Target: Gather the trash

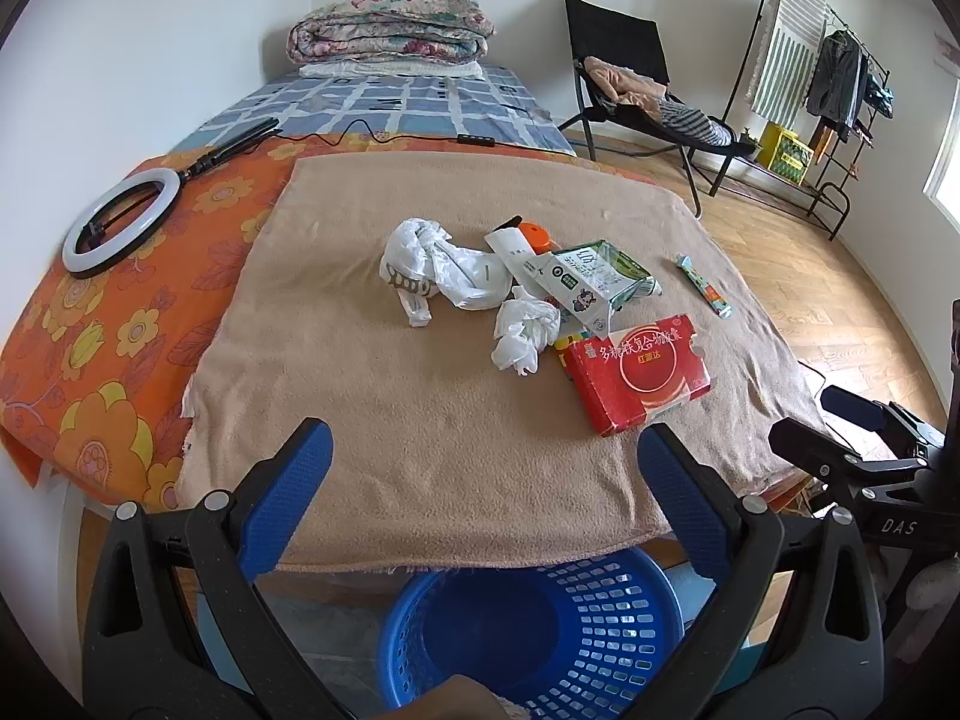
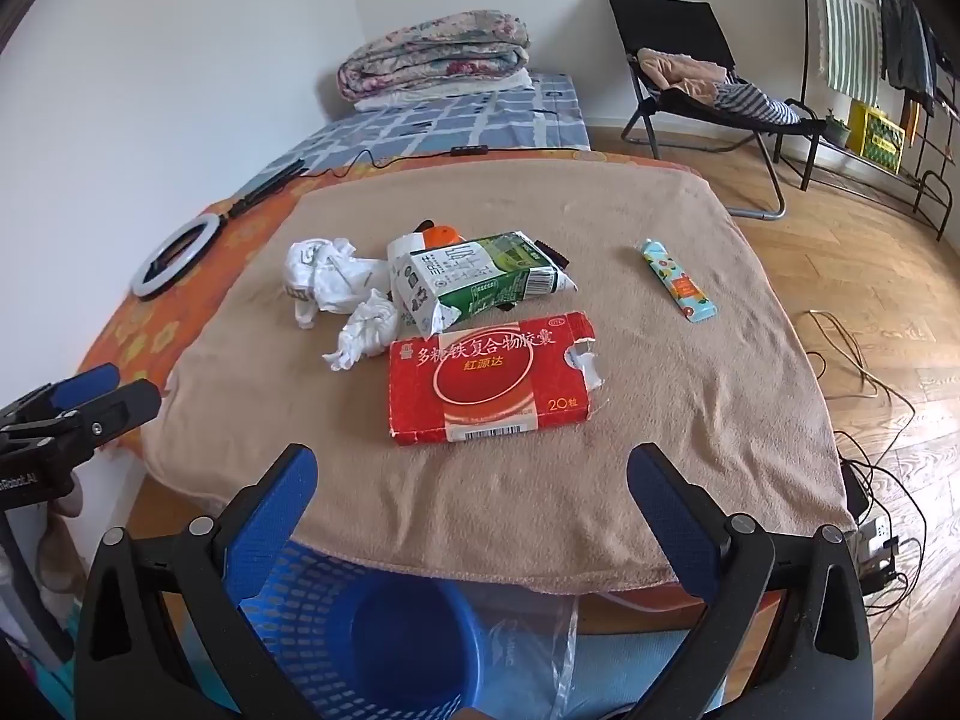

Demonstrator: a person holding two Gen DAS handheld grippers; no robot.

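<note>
Trash: a red box (image 2: 489,377), a green and white carton (image 2: 480,285), a crumpled tissue (image 2: 366,330), a white plastic bag (image 2: 327,276) and an orange-capped item (image 2: 441,235) lie bunched near the middle of the tan blanket (image 2: 690,420); a small tube (image 2: 678,288) lies apart toward the blanket's right edge.
Basket: a blue basket (image 1: 600,612) sits on the floor just below the blanket's near edge, apparently with no trash in it yet.
Step in hand: judged to be the very start, since nothing is held and every piece lies on the blanket.
Left gripper (image 1: 486,480): fingers spread wide, holding nothing, hovering over the near edge above the basket.
Right gripper (image 2: 474,504): fingers spread wide, holding nothing, over the near edge, with the red box straight ahead.
Next move: probably the right gripper reaches forward to the red box, the nearest piece, closes across its short sides, then carries it back over the basket.
Writing, red box: large white Chinese characters reading 多糖铁复合物胶囊, 红源达 below, "20" at one corner, a barcode on the near side; one end is torn.
Writing, carton: small print and a cartoon cow, too distorted to read.
Writing, gripper bodies: "DAS" in the left view; "nRobot.AI", partly cut off, in the right view.
</note>
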